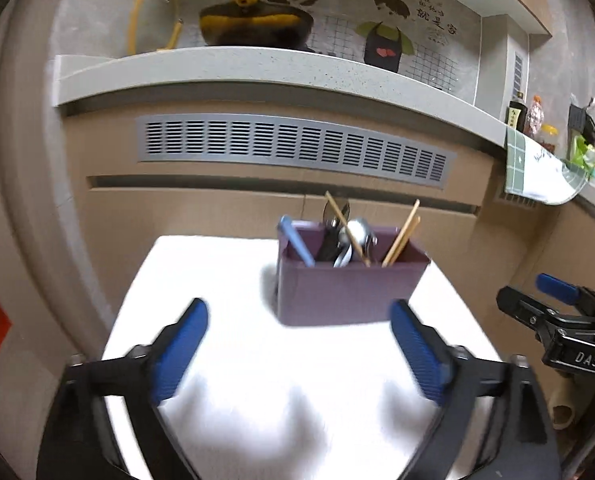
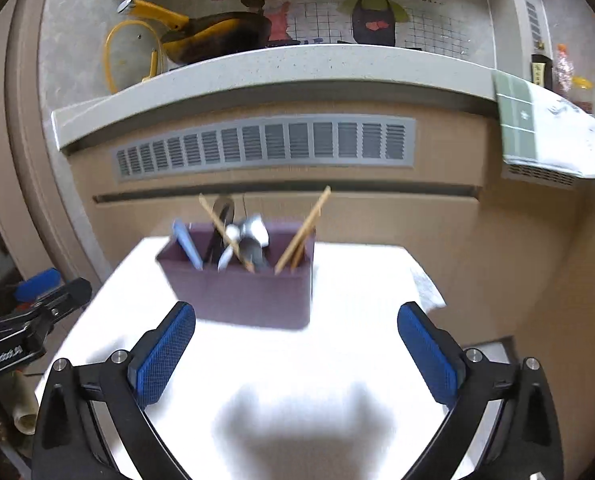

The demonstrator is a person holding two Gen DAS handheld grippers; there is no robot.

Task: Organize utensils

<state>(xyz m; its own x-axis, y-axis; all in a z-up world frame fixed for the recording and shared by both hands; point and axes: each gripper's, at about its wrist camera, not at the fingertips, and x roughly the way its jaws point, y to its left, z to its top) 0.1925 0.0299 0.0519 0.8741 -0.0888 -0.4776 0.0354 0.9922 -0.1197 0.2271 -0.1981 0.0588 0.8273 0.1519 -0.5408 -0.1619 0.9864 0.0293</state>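
Note:
A purple utensil holder [image 1: 345, 292] [image 2: 245, 296] stands on a white table [image 1: 217, 280] [image 2: 357, 280], toward its far side. In it stand a blue-handled utensil [image 1: 297, 242] [image 2: 187, 246], wooden chopsticks [image 1: 401, 236] [image 2: 305, 228], a metal spoon [image 1: 357, 230] [image 2: 249, 232] and dark utensils. My left gripper [image 1: 299, 344] hangs open just in front of the holder with nothing between its blue pads. My right gripper [image 2: 297, 344] is open too, empty, and just short of the holder. Each gripper shows at the edge of the other's view: right gripper [image 1: 533, 296], left gripper [image 2: 53, 288].
Behind the table rises a beige cabinet front with a grey vent grille [image 1: 293, 148] under a pale counter ledge [image 1: 217, 68]. A yellow-handled pan [image 2: 213, 36] rests on the counter. A green-and-white cloth [image 2: 549, 132] hangs over the ledge at right, with bottles [image 1: 517, 114] behind it.

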